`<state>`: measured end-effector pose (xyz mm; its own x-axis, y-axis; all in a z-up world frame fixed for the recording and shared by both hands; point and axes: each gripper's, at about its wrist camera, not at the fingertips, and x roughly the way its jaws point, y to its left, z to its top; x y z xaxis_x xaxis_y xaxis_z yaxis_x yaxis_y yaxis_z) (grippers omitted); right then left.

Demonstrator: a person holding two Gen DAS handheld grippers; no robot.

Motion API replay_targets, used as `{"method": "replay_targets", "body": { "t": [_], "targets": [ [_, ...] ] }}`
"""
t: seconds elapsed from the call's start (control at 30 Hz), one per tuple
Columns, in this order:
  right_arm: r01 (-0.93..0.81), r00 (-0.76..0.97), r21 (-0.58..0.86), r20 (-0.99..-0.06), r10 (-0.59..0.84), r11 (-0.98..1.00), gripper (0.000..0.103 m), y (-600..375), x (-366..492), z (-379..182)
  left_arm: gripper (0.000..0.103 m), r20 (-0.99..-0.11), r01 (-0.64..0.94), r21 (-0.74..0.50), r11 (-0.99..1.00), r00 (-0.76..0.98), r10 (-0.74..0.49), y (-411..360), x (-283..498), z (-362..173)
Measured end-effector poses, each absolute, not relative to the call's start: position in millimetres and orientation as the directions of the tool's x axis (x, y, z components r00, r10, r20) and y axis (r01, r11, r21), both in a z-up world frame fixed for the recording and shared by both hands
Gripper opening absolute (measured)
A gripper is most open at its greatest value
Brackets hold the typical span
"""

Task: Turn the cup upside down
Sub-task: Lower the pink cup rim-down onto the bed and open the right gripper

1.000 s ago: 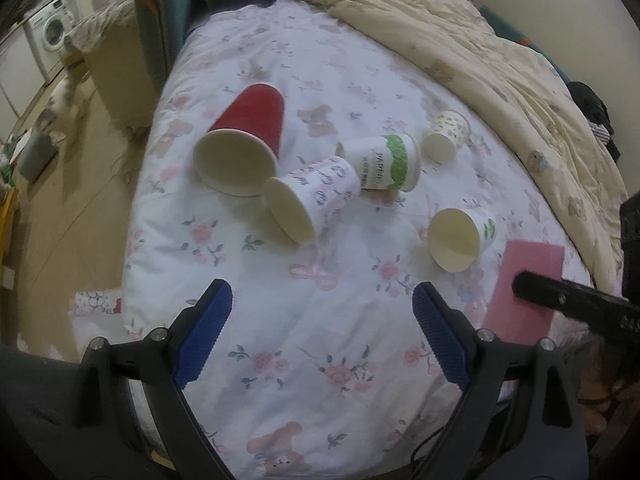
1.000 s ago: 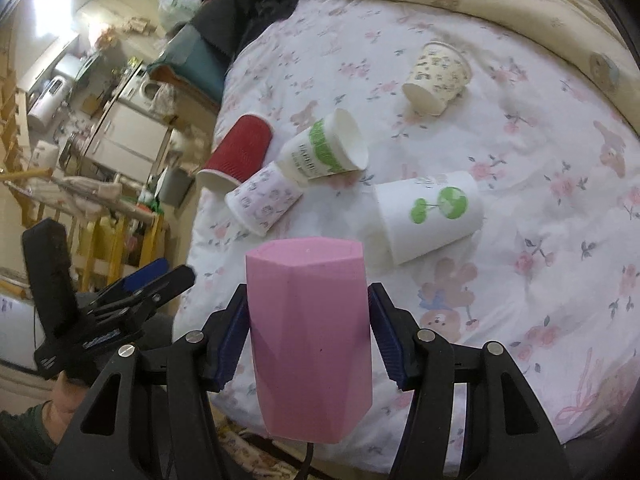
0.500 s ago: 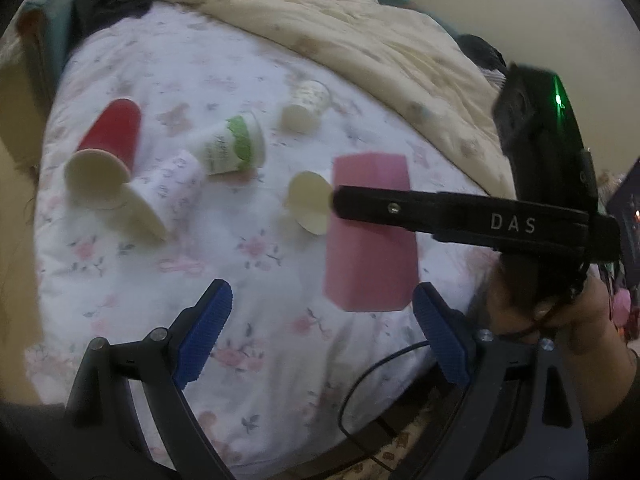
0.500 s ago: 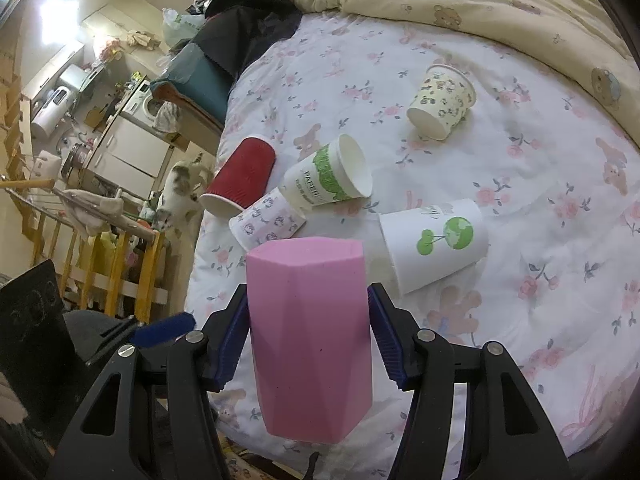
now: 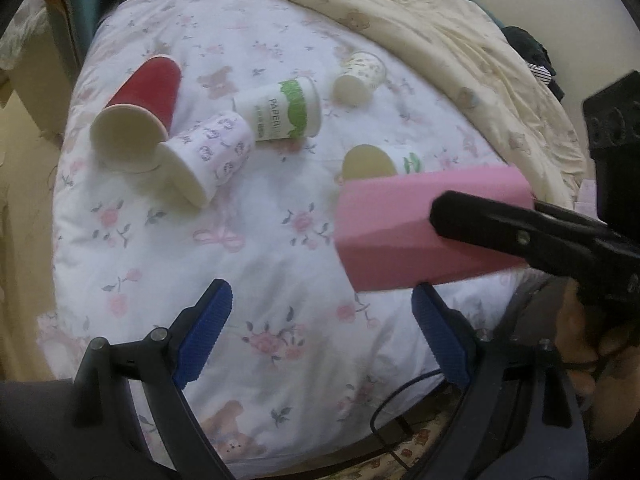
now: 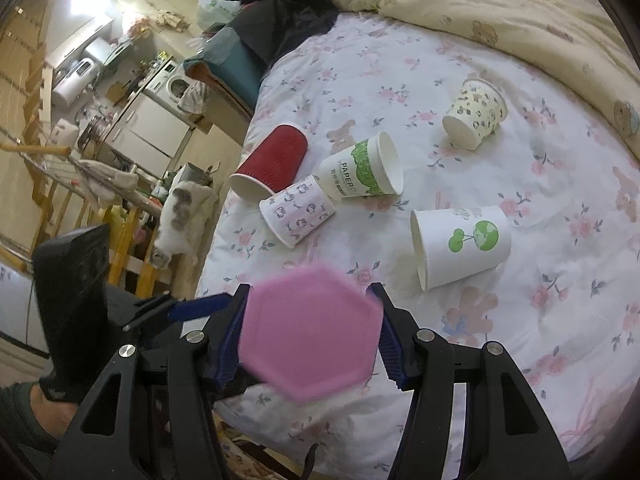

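From the left wrist view, the left gripper point(image 5: 320, 332) is hanging over the near edge of the flowered bed point(image 5: 256, 272) with its blue fingers spread wide and nothing between them. To its right the pink cup point(image 5: 404, 228) is being held in the air by the right gripper point(image 5: 452, 216), its long axis lying almost level, one end pointing left toward the paper cups point(image 5: 256, 120) lying on their sides farther in. From the right wrist view, the right gripper point(image 6: 310, 334) is clamping the pink cup point(image 6: 310, 330) between both blue pads, and the cup's hexagonal end is facing straight at the camera, so its axis is running along the fingers. Only the right hand is touching it; the left is standing just beside. I judge the cup is midway through its turn.
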<state>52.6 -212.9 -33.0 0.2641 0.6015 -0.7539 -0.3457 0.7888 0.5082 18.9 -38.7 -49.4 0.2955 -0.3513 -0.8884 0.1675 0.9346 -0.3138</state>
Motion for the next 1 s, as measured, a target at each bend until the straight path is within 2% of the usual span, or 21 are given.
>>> {"method": "replay_targets", "body": {
  "t": [0.1,0.2,0.37,0.5,0.6,0.63,0.67,1.0],
  "targets": [
    [-0.349,0.272,0.486,-0.766,0.583,0.801,0.059,-211,53,-33,0.088,-0.886,0.17,-0.315,0.934,0.3,-0.353,-38,21,-48],
    [-0.347,0.275,0.465,-0.78,0.562,0.815,0.059,-212,58,-32,0.088,-0.897,0.14,-0.274,0.952,0.32,-0.305,-31,22,-47],
    [-0.421,0.237,0.302,-0.873,0.425,0.855,0.059,-191,77,-34,0.089,-0.914,0.026,-0.175,0.984,0.367,-0.172,-3,26,-46],
    [-0.495,0.188,0.213,-0.92,0.343,0.842,0.059,-165,93,-46,0.09,-0.94,-0.058,-0.07,0.996,0.338,-0.046,20,28,-56],
    [-0.547,0.173,0.142,-0.945,0.277,0.825,0.059,-145,102,-60,0.093,-0.953,-0.116,-0.092,0.989,0.298,-0.053,38,28,-65],
    [-0.56,0.168,0.117,-0.953,0.251,0.82,0.059,-139,105,-66,0.1,-0.955,-0.125,-0.096,0.988,0.292,-0.055,41,29,-66],
    [-0.568,0.166,0.103,-0.957,0.237,0.817,0.059,-134,108,-70,0.103,-0.955,-0.13,-0.093,0.987,0.291,-0.051,42,29,-66],
    [-0.623,0.106,0.018,-0.989,0.107,0.782,0.059,-102,125,-109,0.103,-0.952,-0.106,-0.101,0.989,0.3,-0.065,37,28,-61]
  ]
}}
